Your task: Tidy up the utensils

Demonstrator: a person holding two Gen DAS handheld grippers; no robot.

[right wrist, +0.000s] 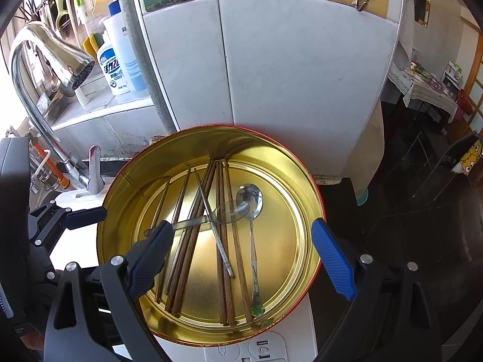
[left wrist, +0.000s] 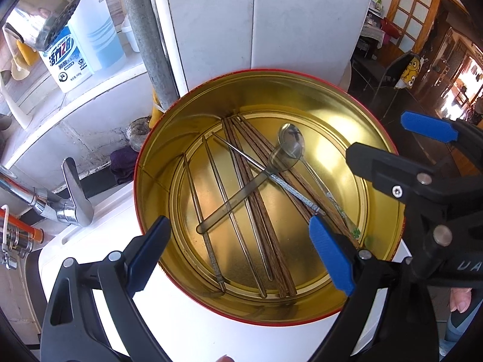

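A round gold tin with a red rim (left wrist: 302,90) (right wrist: 271,147) stands on a white appliance top. In it lie several wooden chopsticks (left wrist: 259,208) (right wrist: 222,259), metal chopsticks (left wrist: 220,190) (right wrist: 178,193), a metal spoon (left wrist: 291,143) (right wrist: 250,202) and a clear plastic spoon (left wrist: 238,196) (right wrist: 223,211). My left gripper (left wrist: 241,253) is open and empty over the tin's near side. My right gripper (right wrist: 241,256) is open and empty above the tin; it also shows in the left wrist view (left wrist: 389,135) at the tin's right edge.
A chrome tap (right wrist: 54,48) and sink fittings (left wrist: 72,199) stand to the left. Detergent bottles (left wrist: 66,60) (right wrist: 117,60) sit on a tiled ledge. A grey pipe (left wrist: 145,36) and white tiled wall (right wrist: 286,60) rise behind the tin. A dark floor drops off to the right.
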